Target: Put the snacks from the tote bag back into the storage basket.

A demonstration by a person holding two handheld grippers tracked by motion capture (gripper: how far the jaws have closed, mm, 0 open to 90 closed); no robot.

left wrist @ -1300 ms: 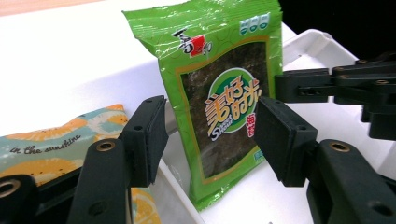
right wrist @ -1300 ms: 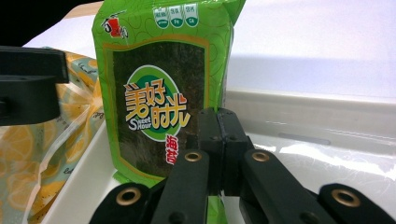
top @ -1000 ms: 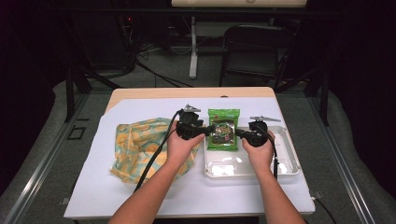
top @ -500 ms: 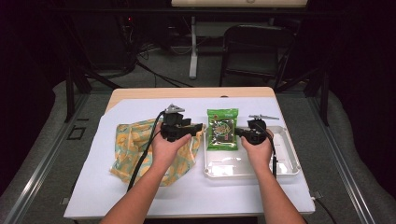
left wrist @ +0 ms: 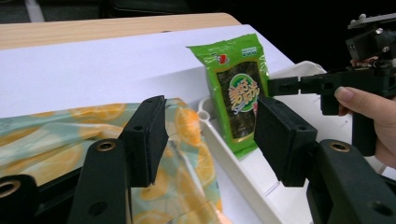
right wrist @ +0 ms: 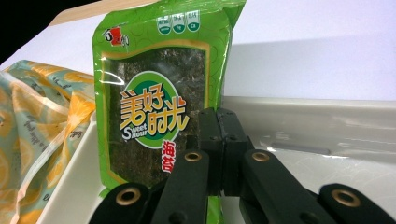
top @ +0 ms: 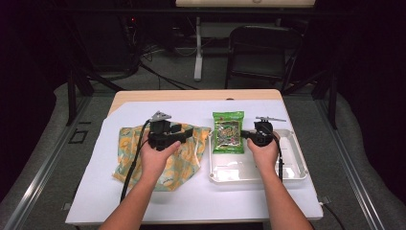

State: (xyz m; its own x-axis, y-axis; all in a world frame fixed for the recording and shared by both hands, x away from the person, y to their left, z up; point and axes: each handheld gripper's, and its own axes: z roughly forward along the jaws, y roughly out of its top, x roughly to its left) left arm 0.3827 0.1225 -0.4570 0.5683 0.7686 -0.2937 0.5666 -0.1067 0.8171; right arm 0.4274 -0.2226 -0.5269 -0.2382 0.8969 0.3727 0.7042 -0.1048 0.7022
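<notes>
The right gripper (top: 245,134) clamps its fingers on the seaweed packet (top: 228,131), propping it over the tray (top: 297,165), while the left gripper (top: 189,132) waits with fingers apart above the bag (top: 184,163).

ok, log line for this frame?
right gripper: shut on seaweed packet, propped on white tray rim | left gripper: open, over lemon-print bag | packet not yet bagged

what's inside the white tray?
The green seaweed packet leans on the white tray rim, pinched by the right gripper. Tray floor under the hand is hidden.
</notes>
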